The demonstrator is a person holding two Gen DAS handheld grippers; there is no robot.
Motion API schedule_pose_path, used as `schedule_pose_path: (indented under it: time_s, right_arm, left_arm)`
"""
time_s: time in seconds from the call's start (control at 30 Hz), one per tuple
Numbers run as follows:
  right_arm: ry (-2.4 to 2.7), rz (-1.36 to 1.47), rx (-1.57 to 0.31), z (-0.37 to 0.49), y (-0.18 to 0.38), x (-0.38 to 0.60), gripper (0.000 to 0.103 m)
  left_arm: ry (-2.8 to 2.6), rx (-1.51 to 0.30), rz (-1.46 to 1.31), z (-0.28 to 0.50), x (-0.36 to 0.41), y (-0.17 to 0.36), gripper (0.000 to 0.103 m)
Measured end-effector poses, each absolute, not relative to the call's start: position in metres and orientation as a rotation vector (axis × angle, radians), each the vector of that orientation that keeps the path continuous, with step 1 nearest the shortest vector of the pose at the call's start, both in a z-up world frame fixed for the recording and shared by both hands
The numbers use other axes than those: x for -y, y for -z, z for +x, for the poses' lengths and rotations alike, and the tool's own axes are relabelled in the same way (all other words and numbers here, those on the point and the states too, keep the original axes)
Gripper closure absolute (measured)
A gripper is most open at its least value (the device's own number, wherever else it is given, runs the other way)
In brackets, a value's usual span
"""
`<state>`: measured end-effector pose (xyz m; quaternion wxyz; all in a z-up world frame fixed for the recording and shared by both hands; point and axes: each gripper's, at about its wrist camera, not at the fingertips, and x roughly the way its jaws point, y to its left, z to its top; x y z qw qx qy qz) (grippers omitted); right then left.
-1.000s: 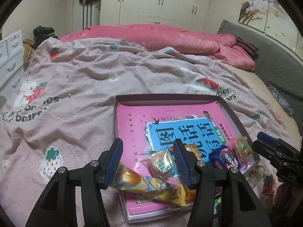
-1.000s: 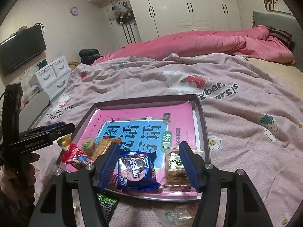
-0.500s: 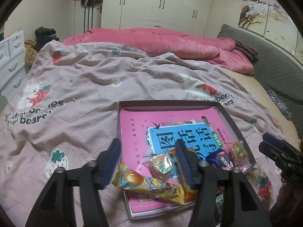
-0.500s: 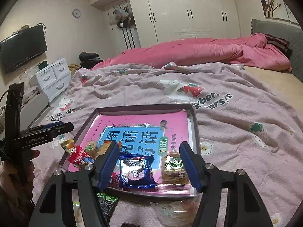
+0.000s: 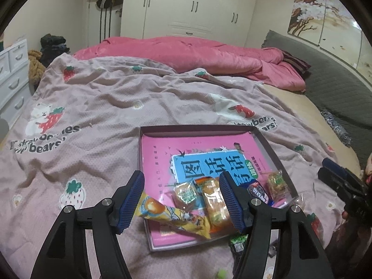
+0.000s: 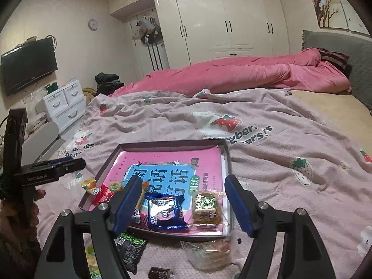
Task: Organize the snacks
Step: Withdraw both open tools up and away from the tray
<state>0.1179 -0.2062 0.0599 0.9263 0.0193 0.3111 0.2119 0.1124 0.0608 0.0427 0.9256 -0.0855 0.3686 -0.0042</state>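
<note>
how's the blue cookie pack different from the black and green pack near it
The blue cookie pack lies inside the tray, on the pink book; the black and green pack lies outside it, on the bedspread. The blue one is glossy and puffed, the black and green one flatter and darker. Both are sealed and neither is gripped.

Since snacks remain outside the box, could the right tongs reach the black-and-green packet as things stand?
Probably yes: the black-and-green packet lies uncovered on the bedspread just beneath the right tongs, whose jaws are opening and empty.
</note>
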Motion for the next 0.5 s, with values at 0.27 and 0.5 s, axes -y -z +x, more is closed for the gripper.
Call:
schedule_pose_path:
  time_s: [0.27, 0.5]
  right_arm:
    - [-0.399, 0.076, -0.621, 0.112, -0.070, 0.222, 0.029]
    - [-0.382, 0.109, -0.637, 0.104, -0.070, 0.231, 0.028]
  left_arm:
    - [0.025, -0.768, -0.160, 0.095, -0.050, -0.051, 0.034]
    - [0.027, -0.802, -0.192, 0.073, -0.041, -0.051, 0.034]
